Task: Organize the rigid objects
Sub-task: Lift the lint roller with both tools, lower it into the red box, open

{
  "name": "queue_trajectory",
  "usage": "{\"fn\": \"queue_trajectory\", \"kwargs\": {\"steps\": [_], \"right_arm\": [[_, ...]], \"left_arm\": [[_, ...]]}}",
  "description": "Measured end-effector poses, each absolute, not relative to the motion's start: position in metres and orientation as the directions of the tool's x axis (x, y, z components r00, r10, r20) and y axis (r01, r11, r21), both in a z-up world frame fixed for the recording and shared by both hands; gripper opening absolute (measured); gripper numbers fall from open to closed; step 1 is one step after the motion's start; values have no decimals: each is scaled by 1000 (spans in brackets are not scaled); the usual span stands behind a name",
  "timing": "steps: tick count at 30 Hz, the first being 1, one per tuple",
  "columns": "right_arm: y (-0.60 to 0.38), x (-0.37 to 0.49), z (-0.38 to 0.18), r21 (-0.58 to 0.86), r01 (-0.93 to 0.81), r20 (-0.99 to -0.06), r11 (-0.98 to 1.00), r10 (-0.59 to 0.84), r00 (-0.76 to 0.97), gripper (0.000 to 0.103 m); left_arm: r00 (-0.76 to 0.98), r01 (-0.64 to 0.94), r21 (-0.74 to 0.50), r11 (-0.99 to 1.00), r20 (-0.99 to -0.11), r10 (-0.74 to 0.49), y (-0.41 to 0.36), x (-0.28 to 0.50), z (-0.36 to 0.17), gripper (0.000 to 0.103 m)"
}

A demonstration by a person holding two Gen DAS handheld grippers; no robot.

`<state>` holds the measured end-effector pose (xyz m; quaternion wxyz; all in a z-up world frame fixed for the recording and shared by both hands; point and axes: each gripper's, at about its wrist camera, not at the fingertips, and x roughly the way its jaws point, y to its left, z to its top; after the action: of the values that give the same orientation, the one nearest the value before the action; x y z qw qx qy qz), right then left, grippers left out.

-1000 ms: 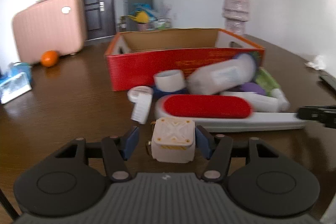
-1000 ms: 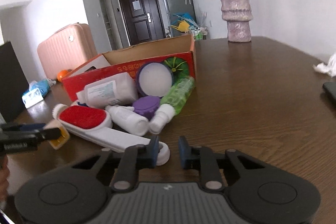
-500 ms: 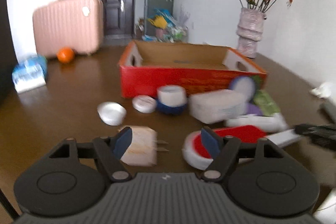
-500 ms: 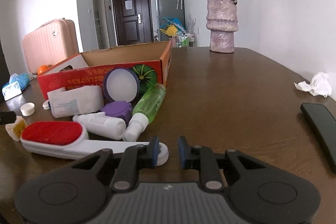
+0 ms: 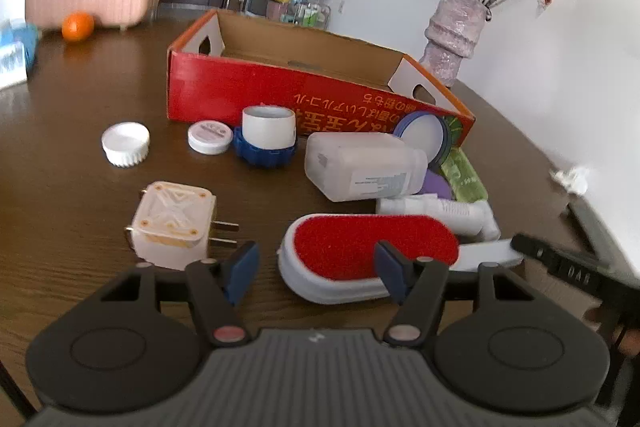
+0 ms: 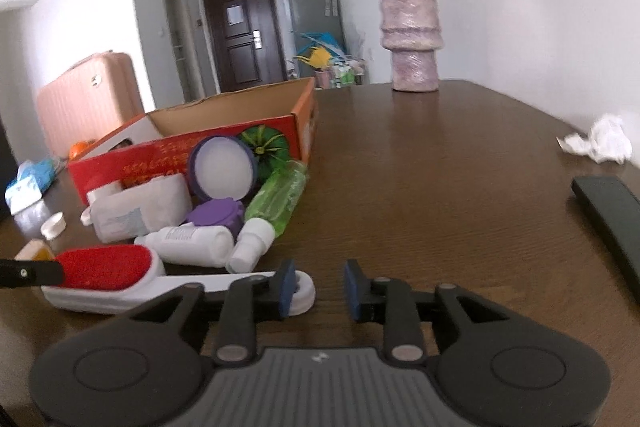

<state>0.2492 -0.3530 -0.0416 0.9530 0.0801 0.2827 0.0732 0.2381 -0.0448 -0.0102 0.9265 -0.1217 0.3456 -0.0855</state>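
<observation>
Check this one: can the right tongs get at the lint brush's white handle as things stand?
Probably yes. The handle's end lies just beside the right tongs, whose jaws are opening with nothing between them, and bare table surrounds it.

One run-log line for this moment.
left tongs: closing, empty | right tongs: opening, empty | lint brush: on table | box: empty

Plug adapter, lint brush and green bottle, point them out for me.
Plug adapter (image 5: 170, 221), left wrist view, patterned top face.
Lint brush (image 5: 372, 245), left wrist view, red pad.
Green bottle (image 6: 278, 201), right wrist view, clear body.
</observation>
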Motion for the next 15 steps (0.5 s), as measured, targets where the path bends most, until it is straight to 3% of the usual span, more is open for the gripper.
{"fn": "queue_trajectory", "kwargs": {"steps": [6,9,15], "right_arm": [[-373,248,-46,363,-59,-525,930,256,812,28],[-378,249,-49,435,-49,-518,899,294,803,14],[-376,249,-51,476,-20,-521,879,300,799,16]], "left_arm": [[744,86,-330,940,-607,-281,-44,244,-16,60],[740,85,-361,929,-602,-301,-43,246,-18,59],[723,50,-425,904,-609,-326,-36,248,-22,59]]}}
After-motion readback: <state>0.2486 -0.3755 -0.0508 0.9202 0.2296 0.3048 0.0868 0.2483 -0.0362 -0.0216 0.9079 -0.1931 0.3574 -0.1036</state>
